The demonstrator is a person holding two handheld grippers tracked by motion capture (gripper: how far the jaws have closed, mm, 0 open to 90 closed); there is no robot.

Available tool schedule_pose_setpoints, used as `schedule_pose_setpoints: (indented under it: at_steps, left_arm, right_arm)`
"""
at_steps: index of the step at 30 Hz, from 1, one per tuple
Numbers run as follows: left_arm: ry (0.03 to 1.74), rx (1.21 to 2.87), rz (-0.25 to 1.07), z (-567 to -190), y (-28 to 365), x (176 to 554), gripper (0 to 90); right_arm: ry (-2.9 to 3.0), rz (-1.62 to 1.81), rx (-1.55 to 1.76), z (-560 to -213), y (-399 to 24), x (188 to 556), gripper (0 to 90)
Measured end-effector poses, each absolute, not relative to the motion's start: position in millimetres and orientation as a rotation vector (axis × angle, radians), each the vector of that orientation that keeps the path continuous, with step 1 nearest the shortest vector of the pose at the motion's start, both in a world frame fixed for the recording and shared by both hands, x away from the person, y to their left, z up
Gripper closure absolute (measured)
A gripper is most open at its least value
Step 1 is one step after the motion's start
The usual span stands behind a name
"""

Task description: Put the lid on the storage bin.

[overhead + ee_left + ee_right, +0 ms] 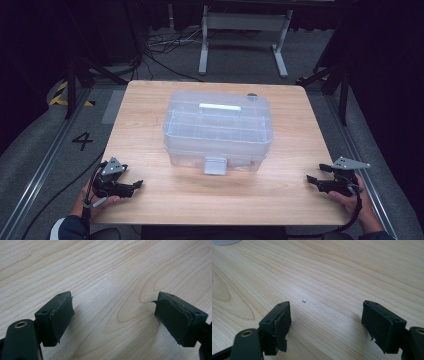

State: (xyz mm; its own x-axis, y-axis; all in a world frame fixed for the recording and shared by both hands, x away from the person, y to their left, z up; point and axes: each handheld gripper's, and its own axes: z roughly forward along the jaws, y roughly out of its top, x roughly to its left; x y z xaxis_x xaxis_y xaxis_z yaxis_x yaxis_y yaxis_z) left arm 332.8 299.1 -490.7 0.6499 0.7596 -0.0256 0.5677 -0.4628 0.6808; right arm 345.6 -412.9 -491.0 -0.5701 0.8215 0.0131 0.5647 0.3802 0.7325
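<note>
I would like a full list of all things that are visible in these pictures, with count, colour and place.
Storage box: one, clear plastic with closed lid, white handle strip on top and front latch; middle of the table.
Small round object: one, grey; behind the box's far right corner, too small to identify.
Table: one, light wood; centre.
Stand: one, white metal legs; on the floor beyond the table.
Cables: several, dark; floor at the back.
Number 4 mark: one, black; floor at left.
Left gripper: one, black, open; near left corner.
Right gripper: one, black, open; near right corner.

"4" on the floor [82, 140]
</note>
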Motion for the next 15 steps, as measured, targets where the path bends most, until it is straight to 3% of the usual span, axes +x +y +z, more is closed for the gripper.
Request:
schedule_pose_setpoints:
  at_steps: [15]
  left_arm:
    - [1.029, 2.196, 0.375, -490.8, 298.6, 332.8, 15.0]
  right_arm:
    - [2.285, 1.003, 1.218, -491.1, -411.7, 346.1, 22.9]
